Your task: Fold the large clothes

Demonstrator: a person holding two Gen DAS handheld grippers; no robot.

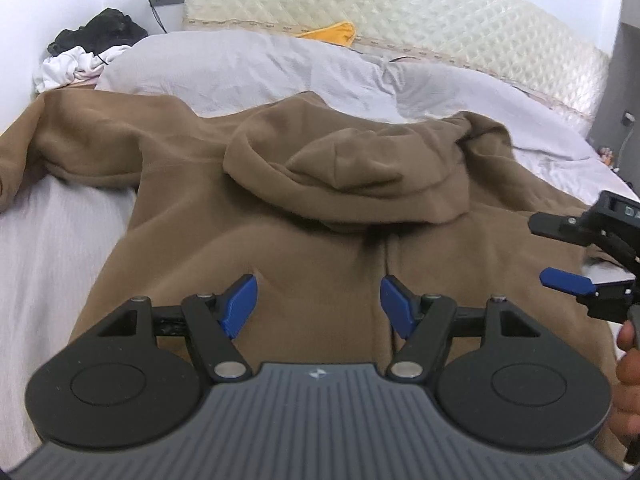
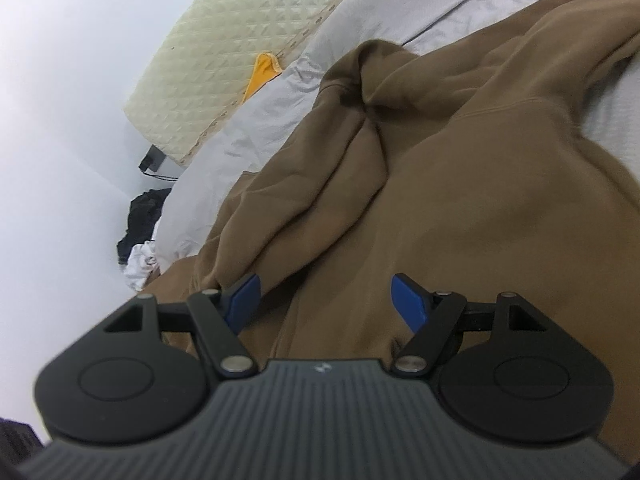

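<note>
Brown hoodie spread on a grey-sheeted bed.
Left gripper and right gripper hover wide open, empty; bare sheet borders the left sleeve.

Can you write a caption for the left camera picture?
Open left gripper above a brown hoodie spread on a bed.

Brown hooded sweatshirt spread on the bed, hood rumpled, one sleeve stretched sideways.
</note>
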